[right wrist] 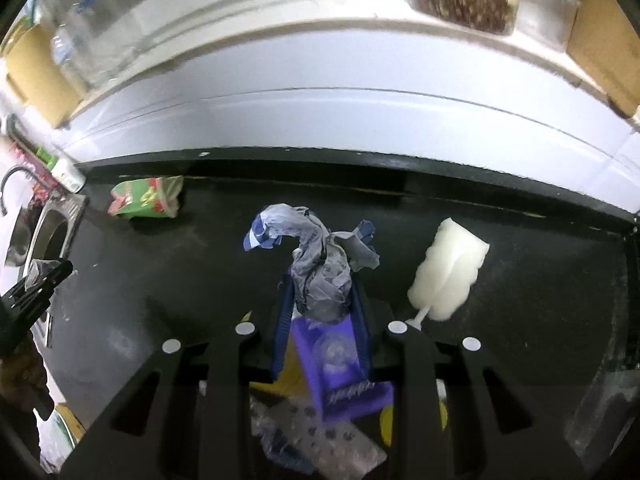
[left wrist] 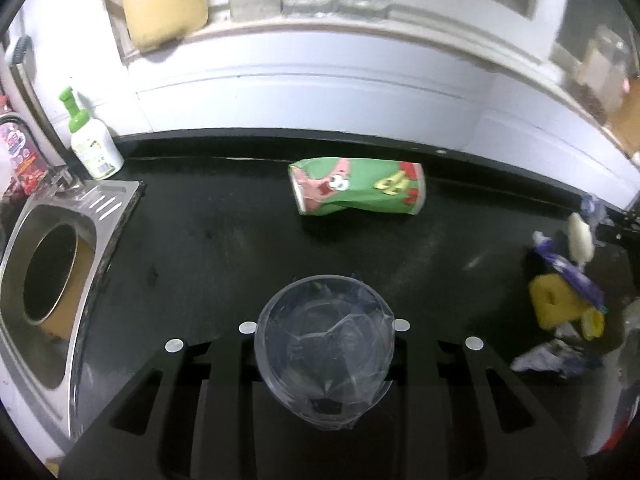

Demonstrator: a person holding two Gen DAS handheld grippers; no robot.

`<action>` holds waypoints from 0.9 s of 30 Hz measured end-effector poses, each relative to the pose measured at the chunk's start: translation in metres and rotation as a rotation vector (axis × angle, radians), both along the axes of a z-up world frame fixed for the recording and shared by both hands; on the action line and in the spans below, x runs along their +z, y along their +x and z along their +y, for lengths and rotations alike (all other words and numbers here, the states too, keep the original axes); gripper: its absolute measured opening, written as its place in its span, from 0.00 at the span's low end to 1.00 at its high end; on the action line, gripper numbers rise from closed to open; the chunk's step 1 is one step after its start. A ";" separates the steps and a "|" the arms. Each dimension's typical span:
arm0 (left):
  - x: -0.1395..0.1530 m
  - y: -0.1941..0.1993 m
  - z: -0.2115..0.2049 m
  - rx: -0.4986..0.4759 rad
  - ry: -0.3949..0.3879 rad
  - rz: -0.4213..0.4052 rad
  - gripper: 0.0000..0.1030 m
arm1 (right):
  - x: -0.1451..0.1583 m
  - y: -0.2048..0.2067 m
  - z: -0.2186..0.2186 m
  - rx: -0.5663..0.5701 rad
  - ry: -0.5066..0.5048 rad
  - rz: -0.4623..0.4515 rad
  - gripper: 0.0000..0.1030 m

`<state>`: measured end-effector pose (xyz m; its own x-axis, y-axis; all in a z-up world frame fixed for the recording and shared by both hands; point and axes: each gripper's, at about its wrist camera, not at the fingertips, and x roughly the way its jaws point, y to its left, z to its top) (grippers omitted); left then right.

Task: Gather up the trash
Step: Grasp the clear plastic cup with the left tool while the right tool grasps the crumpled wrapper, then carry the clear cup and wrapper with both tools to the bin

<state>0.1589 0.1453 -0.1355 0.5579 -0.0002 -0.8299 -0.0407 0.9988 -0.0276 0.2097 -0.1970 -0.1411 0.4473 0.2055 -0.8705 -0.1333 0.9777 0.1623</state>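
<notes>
Left wrist view: a black table (left wrist: 208, 240) is seen from above, bounded by a white tiled wall.
Table: a dark, glossy surface that carries the trash; it is also seen in the right wrist view.
Sink: a steel basin (left wrist: 48, 280) is set at the table's left end, with a green-capped white bottle (left wrist: 94, 146) standing just behind it.
Crushed can: a dented green can (left wrist: 356, 190) lies on its side near the back edge of the table, well apart from both grippers.
Left hand-held gripper (left wrist: 324, 354): clamped on a crumpled clear plastic cup (left wrist: 324, 344), which is held off the table.
Right hand-held gripper (right wrist: 322, 308): clamped on a crumpled grey-blue wrapper (right wrist: 316, 264), its loose end standing up above the fingers.
Trash pile: purple packaging (right wrist: 344, 384) and a blister pack (right wrist: 332, 440) are seen below the right gripper.
White brush head: a pale foam piece (right wrist: 448, 268) on a short stem lies on the table just right of the right gripper.
</notes>
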 end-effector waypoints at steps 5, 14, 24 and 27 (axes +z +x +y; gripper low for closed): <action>0.023 -0.044 -0.031 -0.010 0.011 0.000 0.26 | 0.023 -0.042 0.008 0.059 -0.003 -0.036 0.27; 0.039 -0.112 -0.066 -0.017 0.007 0.001 0.26 | 0.034 -0.107 0.015 0.144 -0.018 -0.049 0.27; 0.052 -0.149 -0.067 0.017 0.021 -0.019 0.26 | 0.050 -0.138 0.028 0.209 -0.026 -0.083 0.27; 0.059 -0.161 -0.054 0.053 0.025 -0.036 0.26 | 0.058 -0.142 0.049 0.263 -0.025 -0.101 0.27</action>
